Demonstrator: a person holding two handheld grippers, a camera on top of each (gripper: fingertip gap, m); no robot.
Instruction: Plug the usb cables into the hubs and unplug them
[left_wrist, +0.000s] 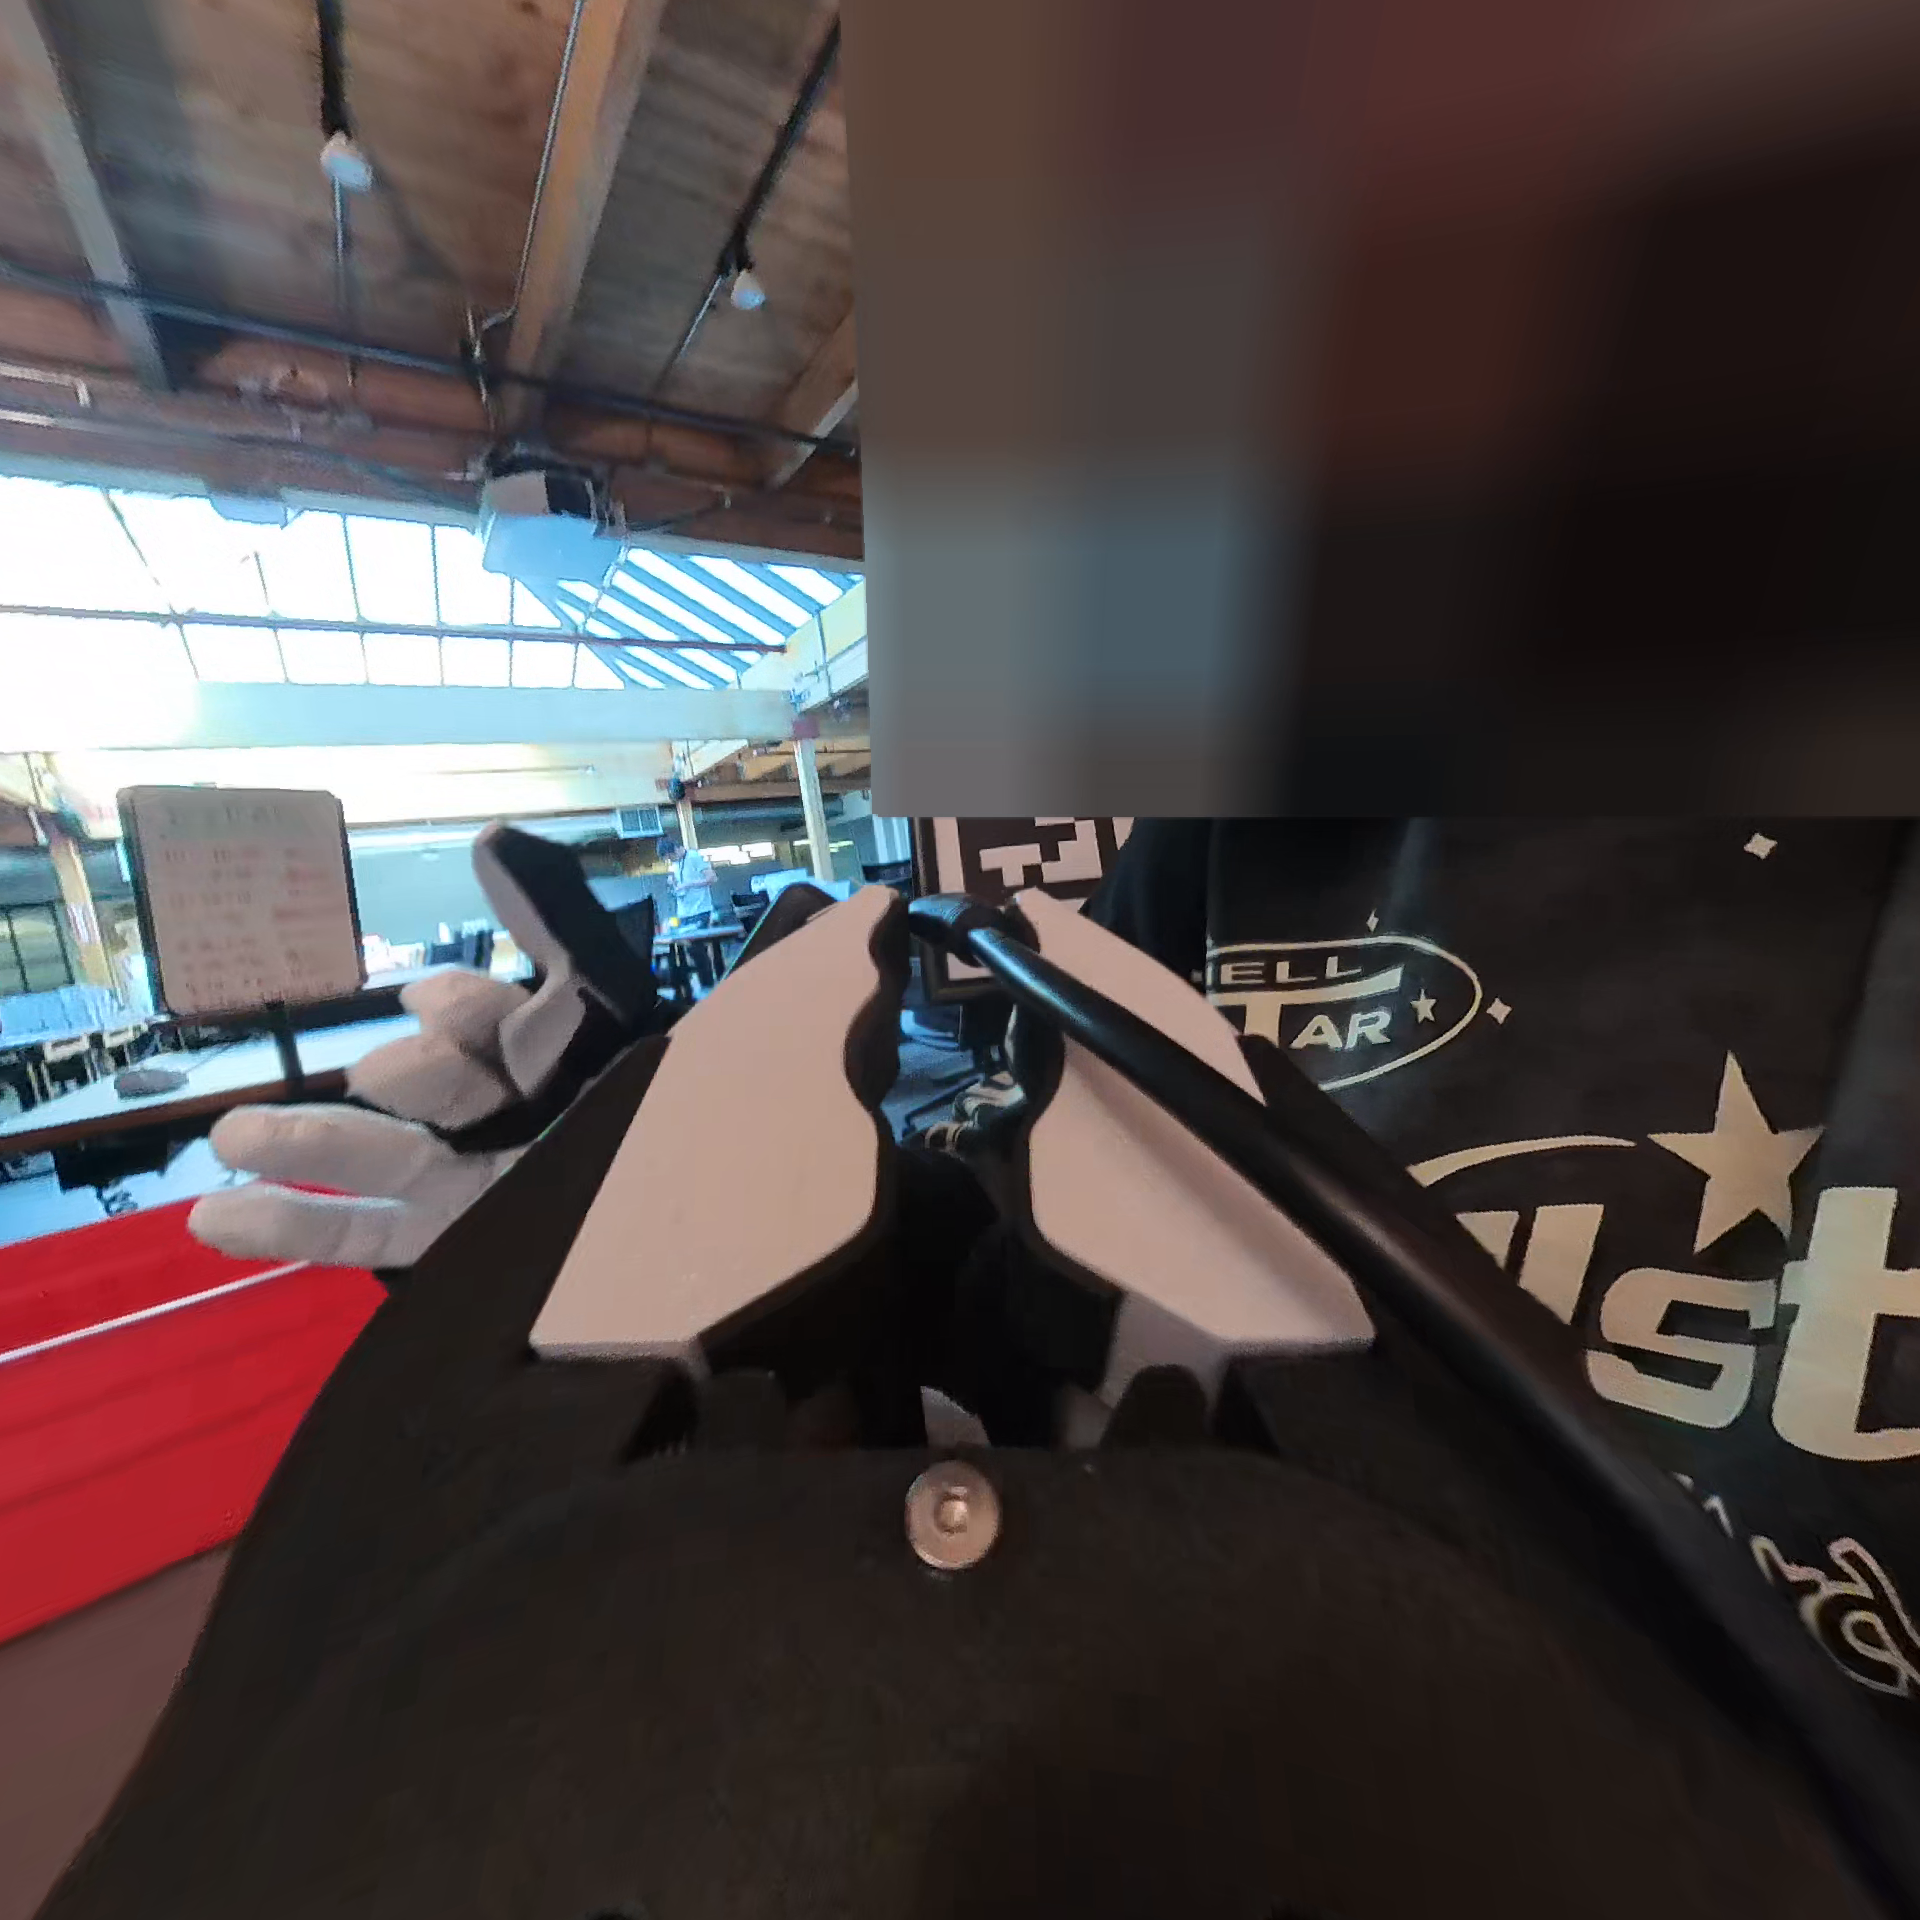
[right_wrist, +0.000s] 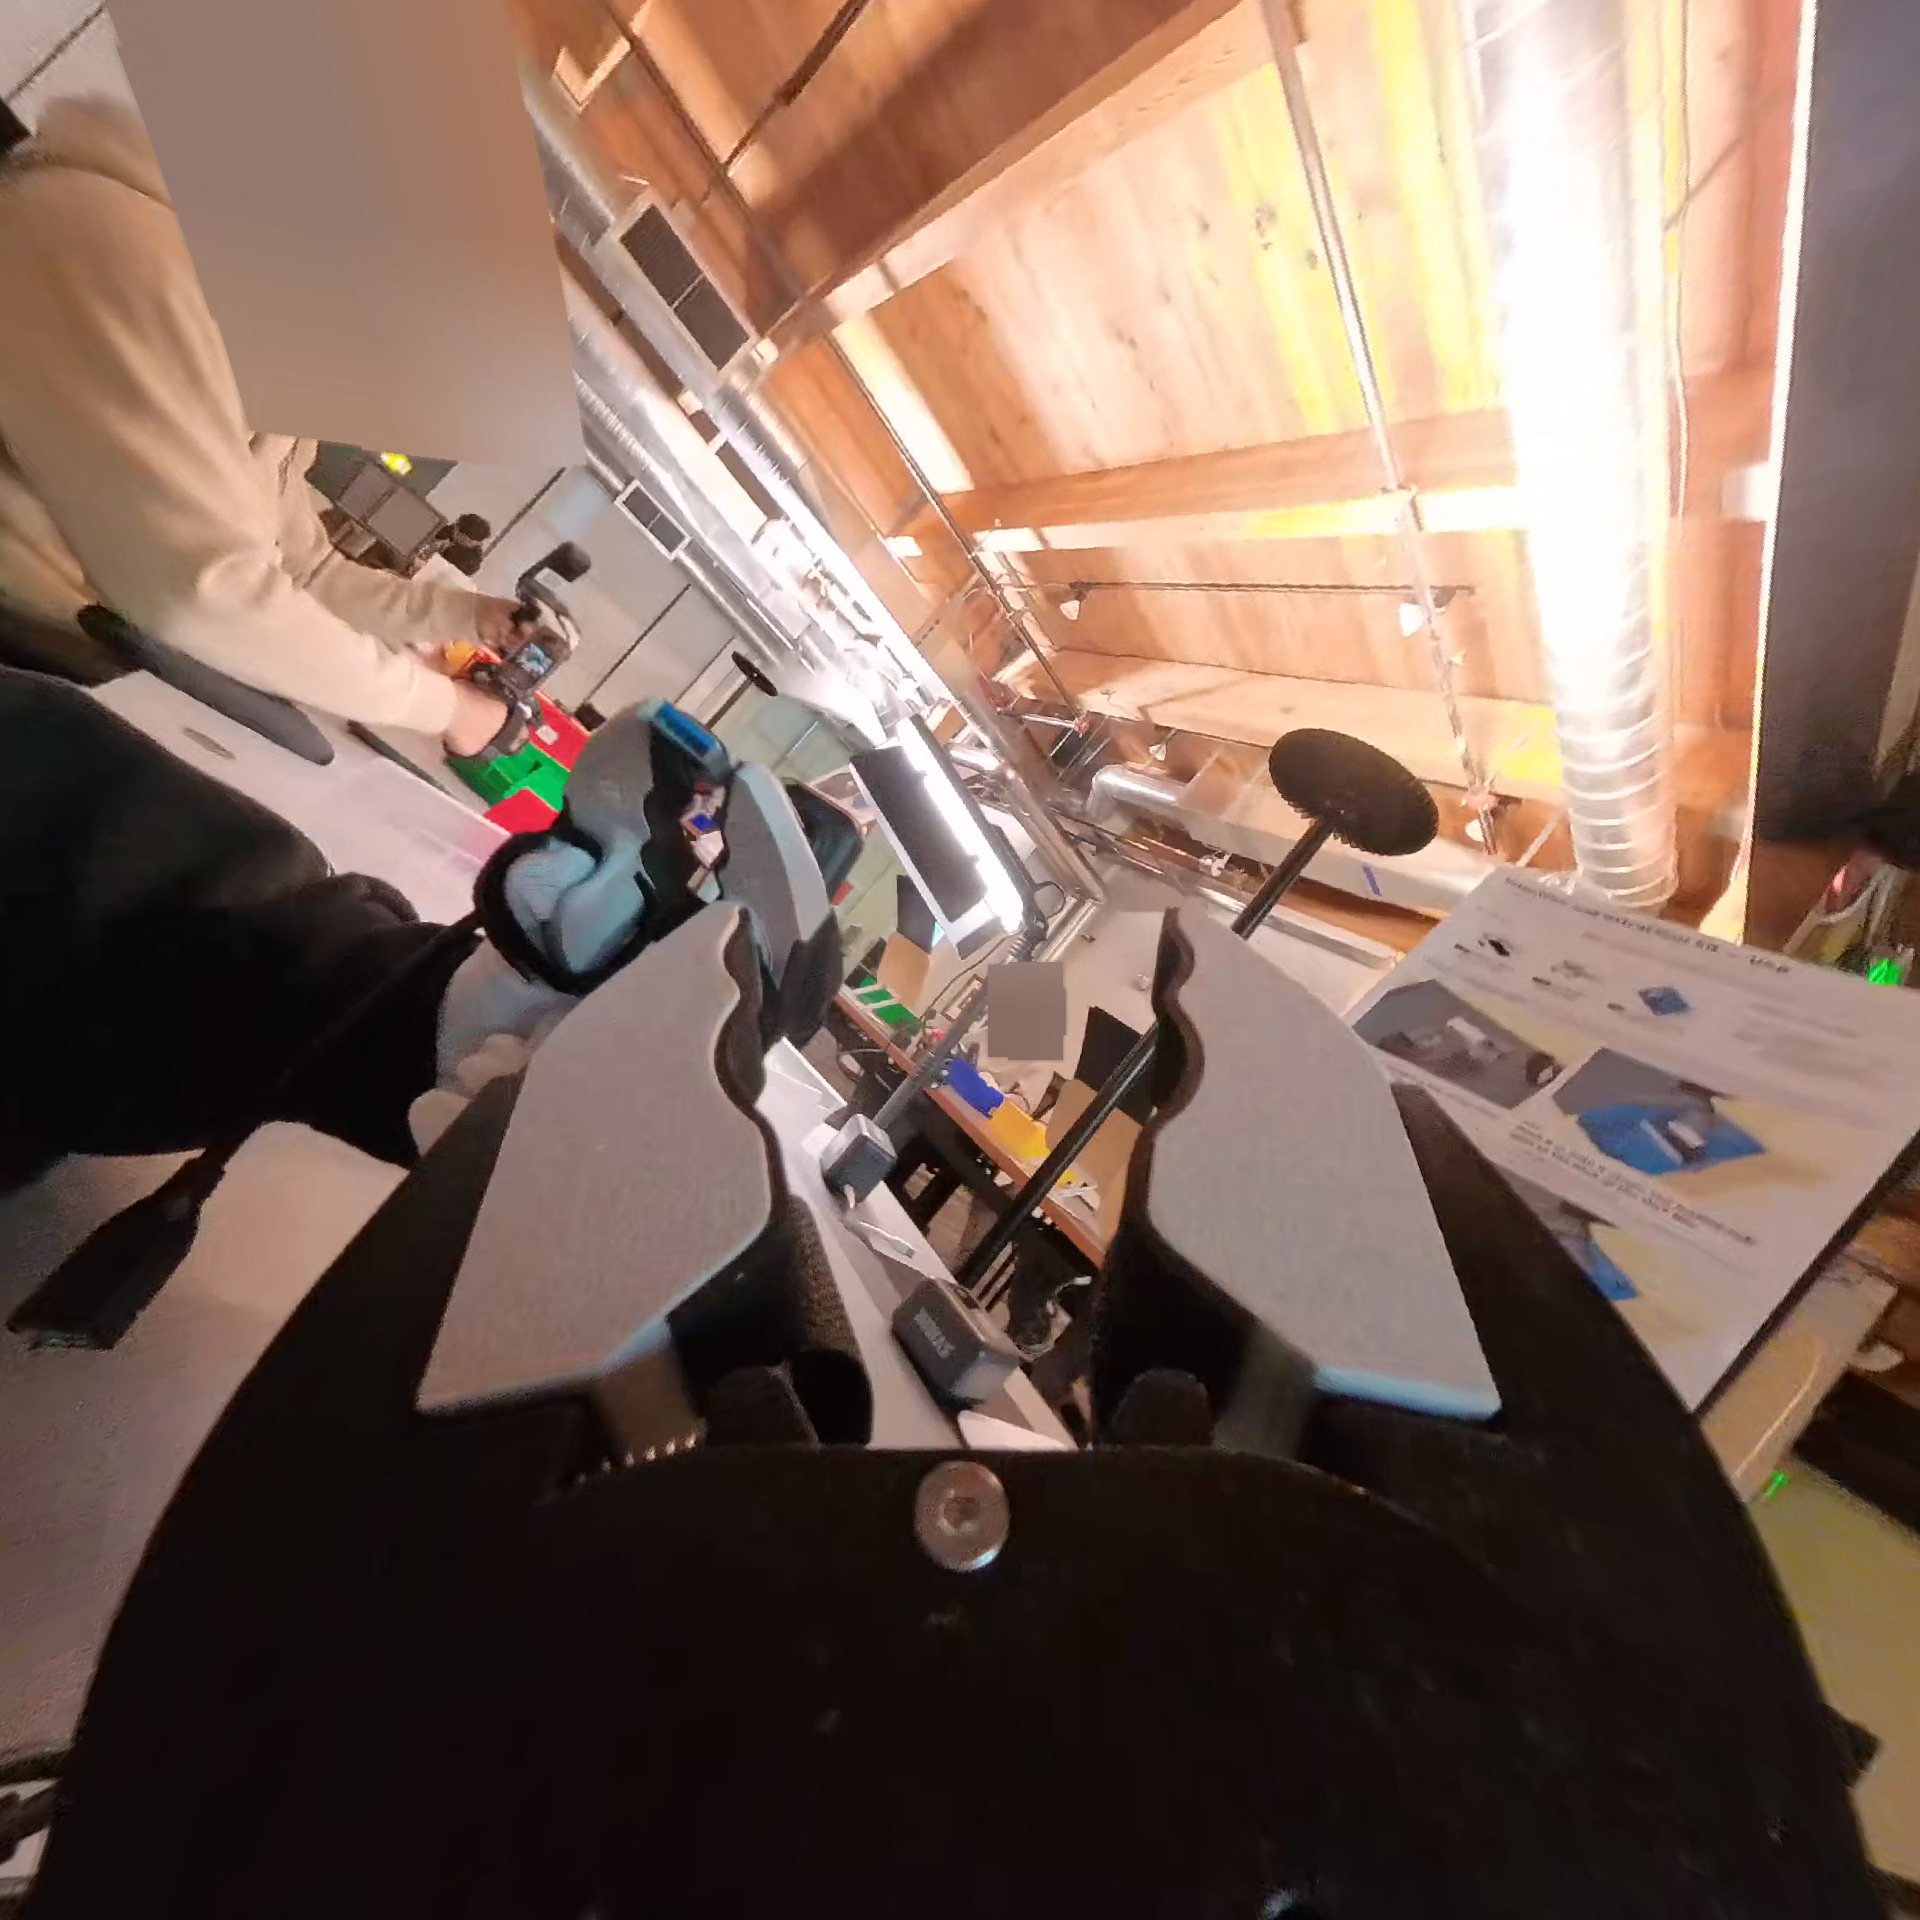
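Observation:
My left gripper is shut on the plug end of a black usb cable, which trails back over its right finger. In the right wrist view the left gripper shows raised at the left, with the blue usb plug sticking out of its tips. My right gripper is open and empty, tilted upward. Between its fingers, on the white table edge, lie a small grey hub and a dark hub. In the left wrist view the right gripper and a gloved hand show at the left.
A person in a dark printed shirt stands close on the right. A red surface lies at lower left. Another person in a beige top works at the far table. A black disc stand and a printed sheet are on the right.

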